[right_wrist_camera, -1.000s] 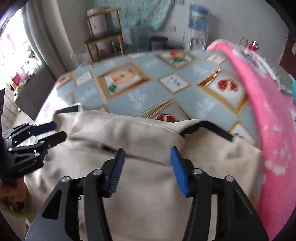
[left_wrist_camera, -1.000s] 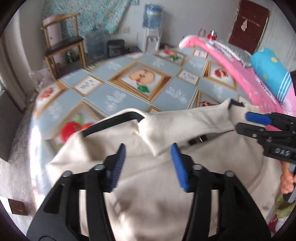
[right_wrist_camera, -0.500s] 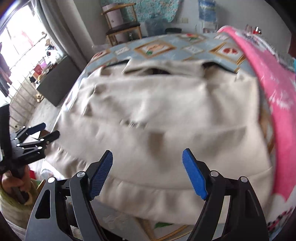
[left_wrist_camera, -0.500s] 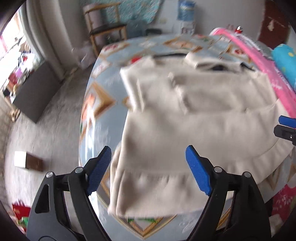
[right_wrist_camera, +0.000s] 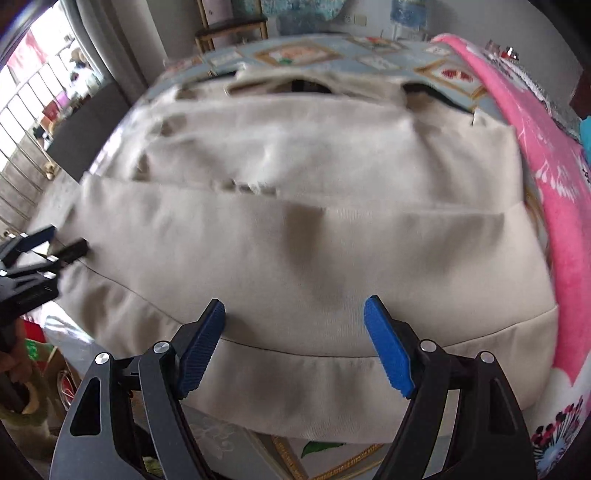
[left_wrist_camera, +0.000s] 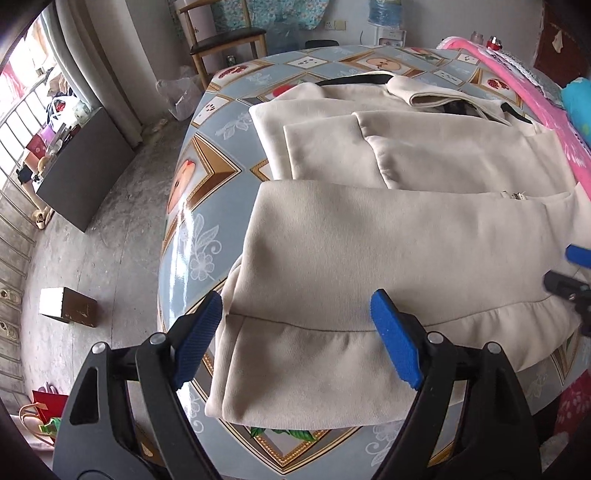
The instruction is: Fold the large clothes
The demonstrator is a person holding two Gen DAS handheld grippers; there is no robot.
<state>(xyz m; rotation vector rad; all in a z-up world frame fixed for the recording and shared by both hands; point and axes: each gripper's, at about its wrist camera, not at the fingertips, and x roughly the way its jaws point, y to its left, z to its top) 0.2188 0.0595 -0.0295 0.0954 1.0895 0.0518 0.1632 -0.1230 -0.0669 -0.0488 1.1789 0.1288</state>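
Note:
A large beige garment (left_wrist_camera: 369, 240) lies flat on the round table (left_wrist_camera: 192, 229), collar at the far side, sleeves folded across its front. Its ribbed hem reaches the near table edge. My left gripper (left_wrist_camera: 297, 299) hovers open over the hem's left part, the fabric below the pads and not pinched. In the right wrist view, which is blurred, the same garment (right_wrist_camera: 295, 229) fills the frame. My right gripper (right_wrist_camera: 294, 302) hangs over the hem's right part with its jaws opening and nothing pinched between them. Each gripper shows at the other view's edge: right gripper (left_wrist_camera: 569, 269), left gripper (right_wrist_camera: 48, 243).
A pink blanket (left_wrist_camera: 517, 74) lies along the table's right side, touching the garment's edge (right_wrist_camera: 535, 166). A wooden chair (left_wrist_camera: 225, 37) and a water dispenser (left_wrist_camera: 386, 14) stand beyond the table. A dark cabinet (left_wrist_camera: 81, 166) and a small box (left_wrist_camera: 66, 306) sit on the floor at left.
Both grippers have drawn back from the collar to the near hem and dropped a little. Their jaws stand wider than before. The garment lies spread out in full view.

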